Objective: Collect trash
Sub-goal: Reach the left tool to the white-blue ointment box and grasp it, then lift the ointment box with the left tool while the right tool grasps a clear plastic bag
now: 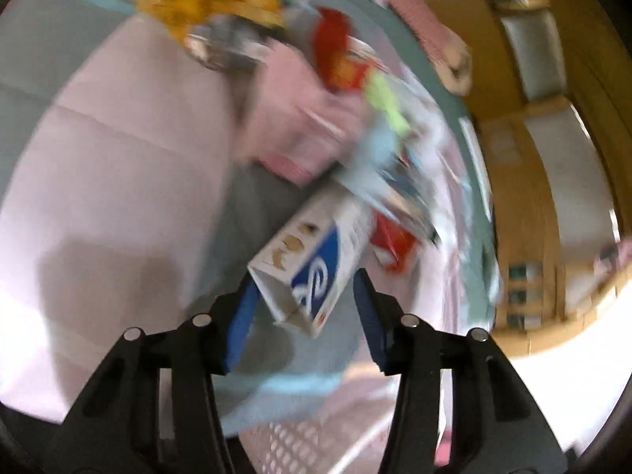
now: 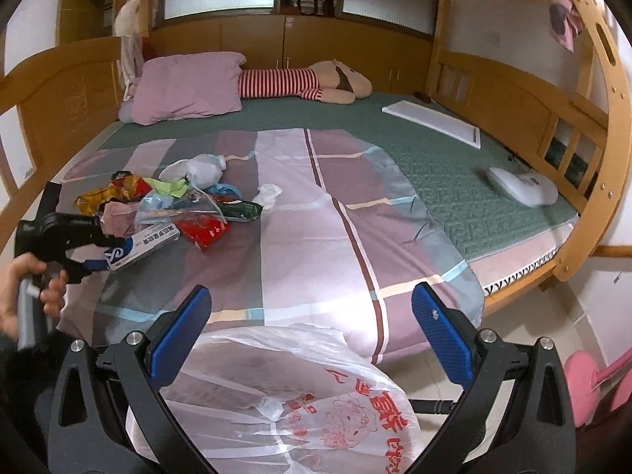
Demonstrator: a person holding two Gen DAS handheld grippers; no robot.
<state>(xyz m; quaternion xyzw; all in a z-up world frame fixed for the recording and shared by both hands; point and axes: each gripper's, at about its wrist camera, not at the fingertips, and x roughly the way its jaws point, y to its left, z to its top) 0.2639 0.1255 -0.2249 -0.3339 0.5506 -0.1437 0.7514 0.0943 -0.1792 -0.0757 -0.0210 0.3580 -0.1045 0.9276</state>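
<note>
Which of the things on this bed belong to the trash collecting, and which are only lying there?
Belong to the job:
- white and blue box, between the left gripper pads
- pile of wrappers
- crumpled tissue
- plastic bag under the right gripper

Only lying about:
- pillow
- striped plush toy
- white board

Left claw (image 1: 304, 300) tilted down, jaws part-open, hand (image 2: 23, 296) gripping its handle, right claw (image 2: 310, 310) jaws spread wide
</note>
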